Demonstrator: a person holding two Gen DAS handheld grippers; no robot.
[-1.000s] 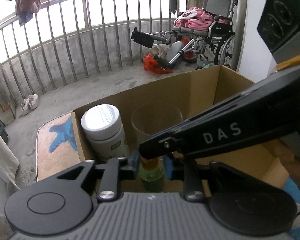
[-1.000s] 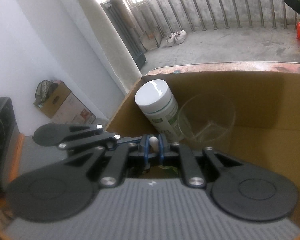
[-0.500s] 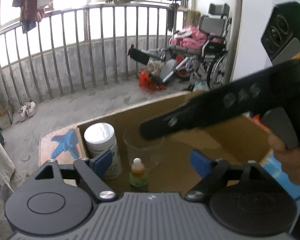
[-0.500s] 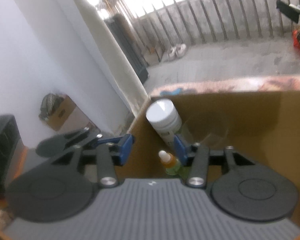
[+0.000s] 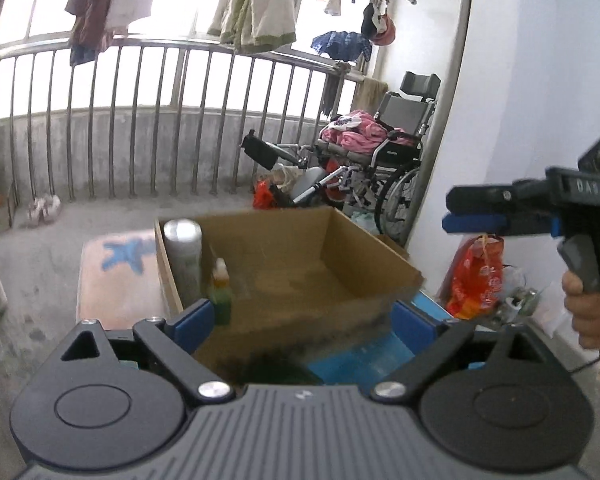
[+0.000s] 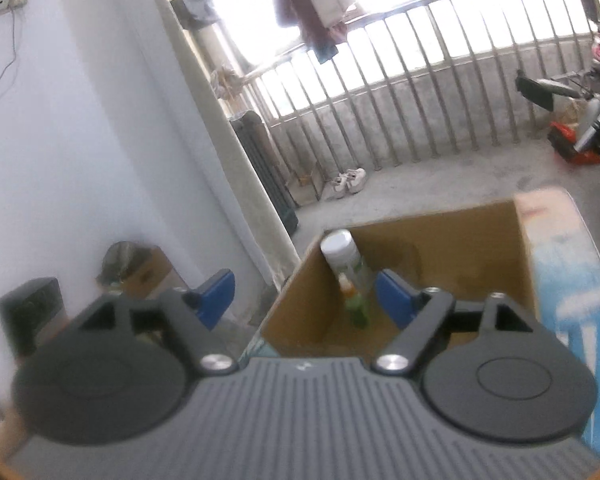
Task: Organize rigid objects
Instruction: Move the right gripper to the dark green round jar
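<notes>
While both pairs of tongs hang above and short of the cardboard box, their jaws are spreading apart and grip nothing. The left tongs show blue pads wide on either side of the box's near wall, with only air between them. The right tongs are likewise released, one pad outside the box's left wall and one over its interior; in the left wrist view they appear well to the right of the box, held by a hand. Inside the box, a small dropper bottle with orange and green liquid stands upright near the left wall, touching neither pair of tongs. Just behind it, in the box's far left corner, stands a white-capped jar. A clear glass may stand beside them, but blur hides it. Beyond the box lie a mat with a blue starfish, a pair of shoes by the railing, and a wheelchair to the right.
</notes>
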